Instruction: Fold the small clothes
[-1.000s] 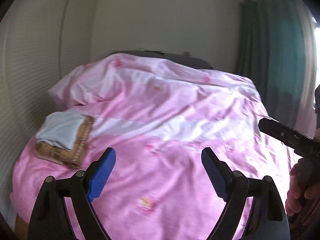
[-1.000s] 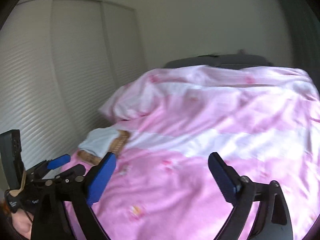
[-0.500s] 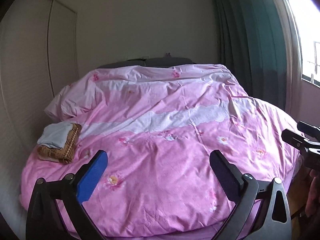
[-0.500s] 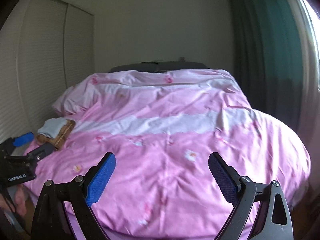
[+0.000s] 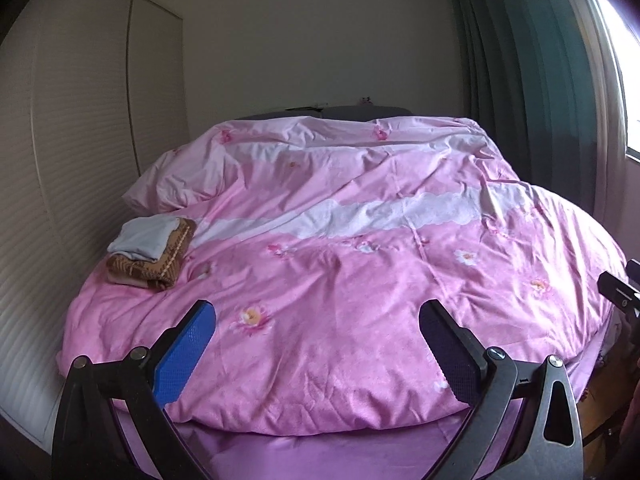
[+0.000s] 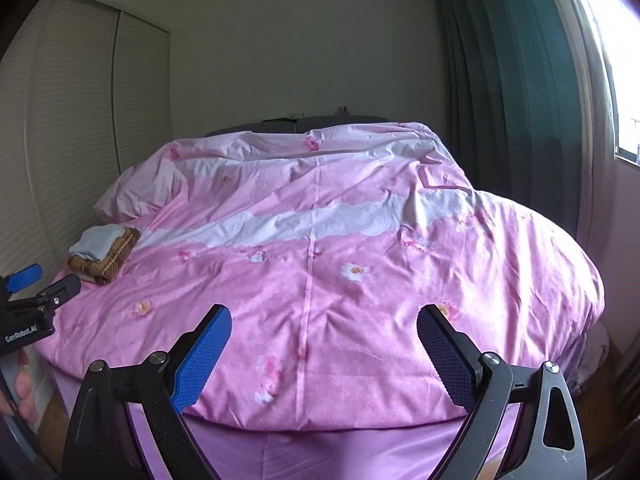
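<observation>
Both my grippers are wide open and empty: left gripper [image 5: 316, 322], right gripper [image 6: 324, 326]. The folded clothes stack [image 5: 150, 252] sits near the duvet's [image 5: 360, 300] left edge, nearer my left hand, off up-left of its fingers.

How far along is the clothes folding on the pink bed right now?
Done: a folded light blue cloth sits on a folded brown patterned garment, stacked at the left edge of the pink floral duvet. In hand: nothing; the left gripper and right gripper are both open and empty. Left: no unfolded clothes show in either view.
</observation>
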Available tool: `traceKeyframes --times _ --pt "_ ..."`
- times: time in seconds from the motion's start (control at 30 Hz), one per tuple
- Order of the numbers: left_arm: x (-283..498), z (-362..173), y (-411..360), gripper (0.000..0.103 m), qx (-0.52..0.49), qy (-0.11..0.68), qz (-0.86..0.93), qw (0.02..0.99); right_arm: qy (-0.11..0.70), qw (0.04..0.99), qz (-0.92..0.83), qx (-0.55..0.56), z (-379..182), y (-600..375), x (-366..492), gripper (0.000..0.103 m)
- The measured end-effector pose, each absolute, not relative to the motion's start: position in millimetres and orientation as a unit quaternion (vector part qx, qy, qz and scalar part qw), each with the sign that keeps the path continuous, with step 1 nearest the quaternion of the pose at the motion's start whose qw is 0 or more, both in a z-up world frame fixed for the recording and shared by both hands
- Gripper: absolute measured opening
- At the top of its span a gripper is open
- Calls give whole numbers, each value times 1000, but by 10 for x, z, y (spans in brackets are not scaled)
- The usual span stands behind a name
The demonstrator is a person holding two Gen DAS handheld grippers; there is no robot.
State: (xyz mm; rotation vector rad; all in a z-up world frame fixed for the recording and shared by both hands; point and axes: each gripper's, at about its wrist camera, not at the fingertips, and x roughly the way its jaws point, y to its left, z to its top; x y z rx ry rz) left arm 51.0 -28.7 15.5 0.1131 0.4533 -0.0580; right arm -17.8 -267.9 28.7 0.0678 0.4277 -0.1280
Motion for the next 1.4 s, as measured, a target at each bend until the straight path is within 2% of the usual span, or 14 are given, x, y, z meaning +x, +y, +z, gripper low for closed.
traceKeyframes --times 1.4 --pt "388 151 -112 103 56 208 -22 976 206 977 -50 33 254 -2630 -188 95"
